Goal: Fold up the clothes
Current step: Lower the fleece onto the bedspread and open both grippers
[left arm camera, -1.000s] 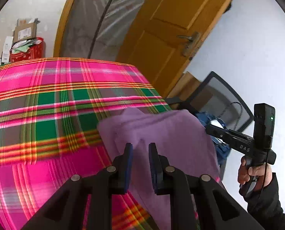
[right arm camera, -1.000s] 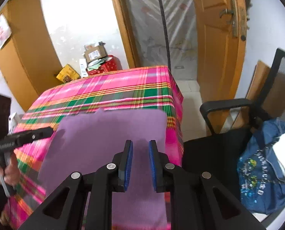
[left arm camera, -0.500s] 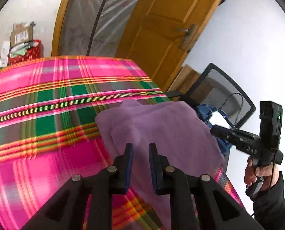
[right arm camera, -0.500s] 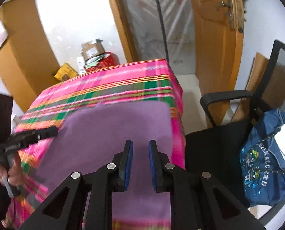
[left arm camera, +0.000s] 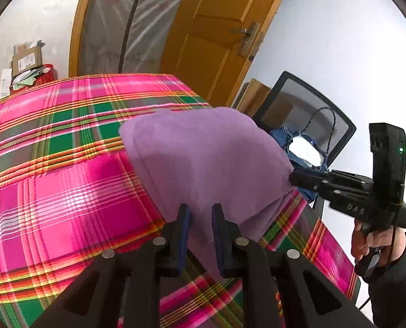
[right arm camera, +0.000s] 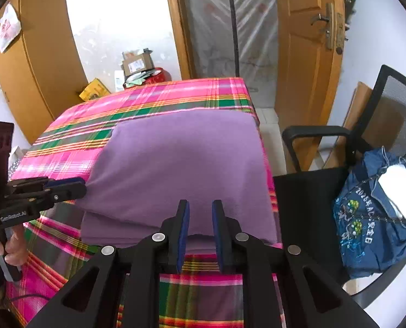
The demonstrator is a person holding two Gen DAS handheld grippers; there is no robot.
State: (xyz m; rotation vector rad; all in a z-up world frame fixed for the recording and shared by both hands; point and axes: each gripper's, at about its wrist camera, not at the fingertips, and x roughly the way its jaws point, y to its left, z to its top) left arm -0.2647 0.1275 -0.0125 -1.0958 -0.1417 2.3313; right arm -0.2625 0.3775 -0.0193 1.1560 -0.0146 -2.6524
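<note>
A purple cloth lies on the right part of a table under a pink and green plaid cover. Its near edge is lifted into a raised fold. My left gripper is shut on that edge, with purple fabric between its blue pads. In the right wrist view the same cloth shows an upper layer draped over a lower one. My right gripper is shut on the edge near the table's right side. Each gripper appears in the other's view: the right gripper and the left gripper both pinch a corner.
A black mesh office chair stands close to the table's right edge with a blue bag on its seat. Behind the table are an orange wooden door, a plastic-covered doorway and boxes. A person's hand holds the right gripper's handle.
Both grippers have moved forward over the table with the cloth's edge, so the lifted layer now lies further over the lower one. The jaws have kept the same gap.
</note>
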